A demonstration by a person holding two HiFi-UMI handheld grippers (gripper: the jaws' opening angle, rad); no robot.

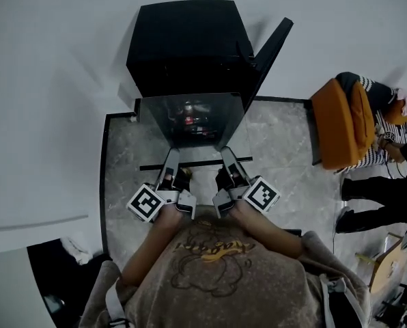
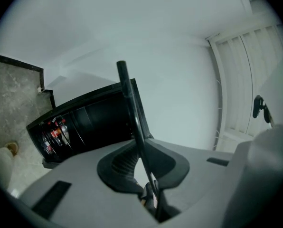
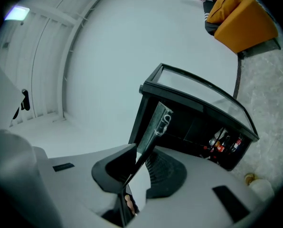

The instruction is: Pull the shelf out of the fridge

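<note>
The black mini fridge (image 1: 183,46) stands on the floor with its door (image 1: 272,50) swung open to the right. The glass shelf (image 1: 197,104) with its dark rim is held tilted in front of the fridge opening. My left gripper (image 1: 171,157) is shut on its near left corner. My right gripper (image 1: 225,154) is shut on its near right corner. The left gripper view shows the shelf (image 2: 132,113) edge-on, running up from between the jaws of the left gripper (image 2: 148,184). The right gripper view has the shelf (image 3: 153,127) clamped in the right gripper (image 3: 132,175), its far end in front of the fridge (image 3: 198,113).
Bottles (image 3: 222,144) stand low inside the fridge. The marble floor (image 1: 278,142) has a black border. At the right sits a person in a striped top (image 1: 377,125) behind an orange seat (image 1: 340,121). Beyond the fridge the surface is white, with a slatted white panel (image 2: 246,80).
</note>
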